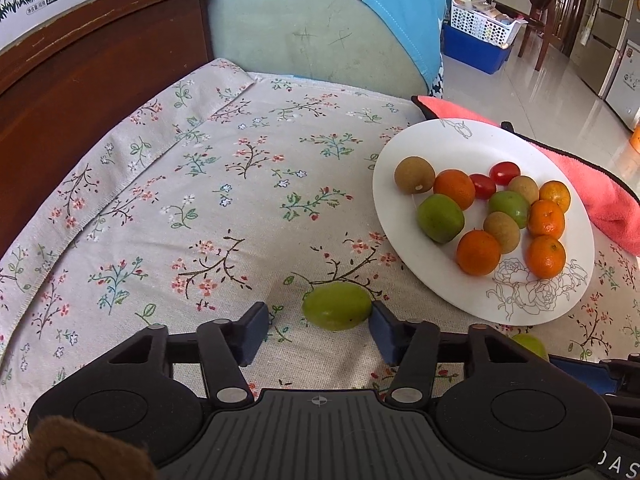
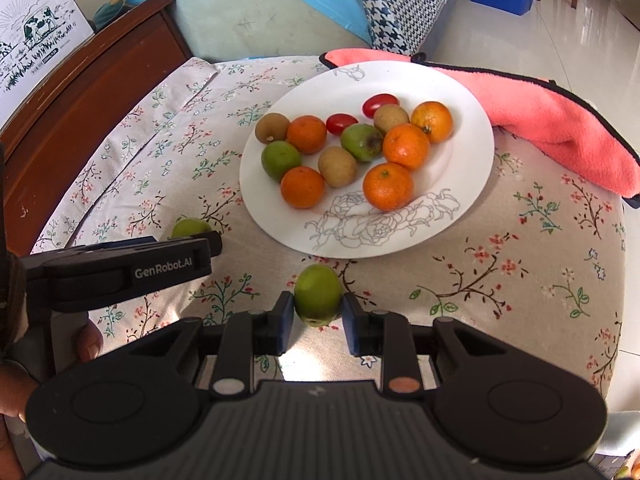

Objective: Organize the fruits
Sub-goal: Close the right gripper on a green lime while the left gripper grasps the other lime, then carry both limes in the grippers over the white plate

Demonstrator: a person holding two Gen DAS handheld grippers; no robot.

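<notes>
A white plate (image 1: pixel 424 148) (image 2: pixel 448 92) on the floral cloth holds several oranges, green fruits, brown fruits and two red tomatoes. My left gripper (image 1: pixel 320 328) is open around a loose green fruit (image 1: pixel 337 306) that lies on the cloth, its right pad touching the fruit. That fruit shows partly behind the left gripper in the right wrist view (image 2: pixel 191 227). My right gripper (image 2: pixel 317 320) is shut on a second green fruit (image 2: pixel 318 294) just in front of the plate. This second fruit peeks out at the lower right of the left wrist view (image 1: pixel 530 345).
A pink towel (image 1: pixel 600 196) (image 2: pixel 560 120) lies behind and right of the plate. A wooden headboard (image 1: pixel 80 80) runs along the left. A green cushion (image 1: pixel 300 36) stands at the back. The cloth's edge drops to tiled floor (image 2: pixel 580 32) on the right.
</notes>
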